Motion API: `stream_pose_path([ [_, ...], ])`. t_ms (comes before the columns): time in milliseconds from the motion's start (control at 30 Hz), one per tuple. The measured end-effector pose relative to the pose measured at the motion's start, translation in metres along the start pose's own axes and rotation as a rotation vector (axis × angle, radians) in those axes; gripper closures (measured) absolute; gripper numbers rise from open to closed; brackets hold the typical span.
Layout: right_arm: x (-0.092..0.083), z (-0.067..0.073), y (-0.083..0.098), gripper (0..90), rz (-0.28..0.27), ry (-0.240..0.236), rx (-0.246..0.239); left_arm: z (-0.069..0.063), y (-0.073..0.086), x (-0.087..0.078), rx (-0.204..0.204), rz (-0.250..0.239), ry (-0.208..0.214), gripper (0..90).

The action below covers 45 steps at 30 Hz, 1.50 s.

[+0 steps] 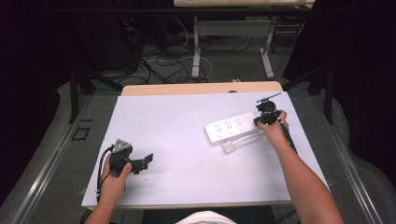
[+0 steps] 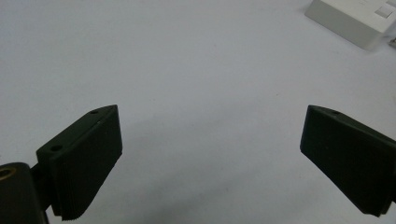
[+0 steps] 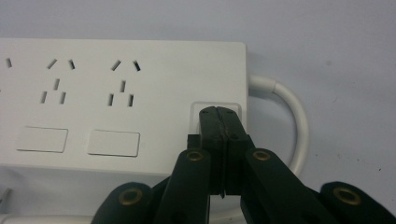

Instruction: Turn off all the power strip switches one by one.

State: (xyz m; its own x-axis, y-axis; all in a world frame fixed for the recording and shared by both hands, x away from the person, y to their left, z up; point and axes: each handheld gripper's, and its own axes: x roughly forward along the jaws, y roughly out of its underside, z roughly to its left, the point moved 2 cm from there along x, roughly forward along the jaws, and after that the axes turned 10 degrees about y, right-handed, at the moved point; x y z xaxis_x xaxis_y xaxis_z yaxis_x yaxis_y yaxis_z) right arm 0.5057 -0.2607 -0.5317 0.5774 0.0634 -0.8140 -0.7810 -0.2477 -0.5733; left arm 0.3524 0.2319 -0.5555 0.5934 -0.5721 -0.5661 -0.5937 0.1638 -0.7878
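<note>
Here the right gripper (image 3: 219, 114), jaws pressed together, tips a switch (image 3: 194, 116) on the power strip (image 3: 93, 98), hand angled down.

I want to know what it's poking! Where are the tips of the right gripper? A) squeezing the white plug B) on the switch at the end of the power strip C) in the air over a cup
B: the right gripper, jaws shut together, has its tips on the switch at the cord end of the power strip.

Black tool (image 3: 219, 121) with ribbed pads, brass screws, trailing cable
</note>
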Motion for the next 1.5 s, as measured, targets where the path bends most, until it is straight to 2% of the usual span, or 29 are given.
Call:
stream_pose_path([
  [267, -0.003, 0.004, 0.001, 90.0, 0.006, -0.021, -0.019, 0.000, 0.000, 0.000, 0.000, 0.001, -0.001, 5.7],
  [300, -0.004, 0.006, 0.001, 90.0, 0.008, -0.024, -0.009, 0.000, 0.000, 0.000, 0.000, 0.000, -0.001, 5.7],
  [367, -0.005, 0.007, 0.001, 90.0, 0.002, -0.039, -0.024, 0.000, 0.000, 0.000, 0.000, 0.000, -0.001, 5.7],
  [400, -0.005, 0.007, 0.001, 90.0, 0.002, -0.032, -0.038, 0.000, 0.000, 0.000, 0.001, 0.000, -0.001, 5.7],
  [433, -0.007, 0.009, 0.001, 90.0, 0.011, -0.049, -0.024, 0.000, 0.000, 0.000, 0.001, 0.001, -0.001, 5.7],
  [467, -0.007, 0.009, 0.001, 90.0, -0.001, -0.040, -0.043, 0.000, 0.000, 0.000, 0.001, 0.010, 0.003, 5.7],
  [567, -0.008, 0.014, 0.001, 90.0, 0.002, -0.061, -0.046, 0.000, 0.000, 0.000, 0.003, 0.011, 0.004, 5.7],
  [767, -0.009, 0.020, 0.001, 90.0, 0.008, -0.066, -0.044, 0.000, 0.000, 0.000, 0.003, 0.010, 0.003, 5.7],
  [1067, -0.010, 0.031, 0.000, 90.0, 0.008, -0.086, -0.073, 0.000, 0.000, 0.000, 0.002, 0.010, 0.003, 5.7],
  [1100, -0.010, 0.031, 0.000, 90.0, 0.005, -0.092, -0.088, 0.000, 0.000, 0.000, 0.002, 0.009, 0.003, 5.7],
  [1133, -0.010, 0.034, -0.001, 90.0, 0.008, -0.091, -0.075, 0.000, 0.000, 0.000, 0.001, 0.009, 0.003, 5.7],
  [1200, -0.011, 0.036, -0.001, 90.0, 0.009, -0.100, -0.084, 0.000, 0.000, 0.000, 0.001, 0.009, 0.004, 5.7],
  [1267, -0.011, 0.041, -0.002, 90.0, -0.008, -0.115, -0.093, 0.000, 0.000, 0.000, 0.002, 0.010, 0.003, 5.7],
  [1333, -0.012, 0.042, -0.002, 90.0, 0.004, -0.114, -0.106, 0.000, 0.000, 0.000, 0.002, 0.010, 0.003, 5.7],
  [1500, -0.011, 0.049, -0.003, 90.0, 0.010, -0.115, -0.100, 0.000, 0.000, 0.000, 0.001, 0.007, 0.003, 5.7],
])
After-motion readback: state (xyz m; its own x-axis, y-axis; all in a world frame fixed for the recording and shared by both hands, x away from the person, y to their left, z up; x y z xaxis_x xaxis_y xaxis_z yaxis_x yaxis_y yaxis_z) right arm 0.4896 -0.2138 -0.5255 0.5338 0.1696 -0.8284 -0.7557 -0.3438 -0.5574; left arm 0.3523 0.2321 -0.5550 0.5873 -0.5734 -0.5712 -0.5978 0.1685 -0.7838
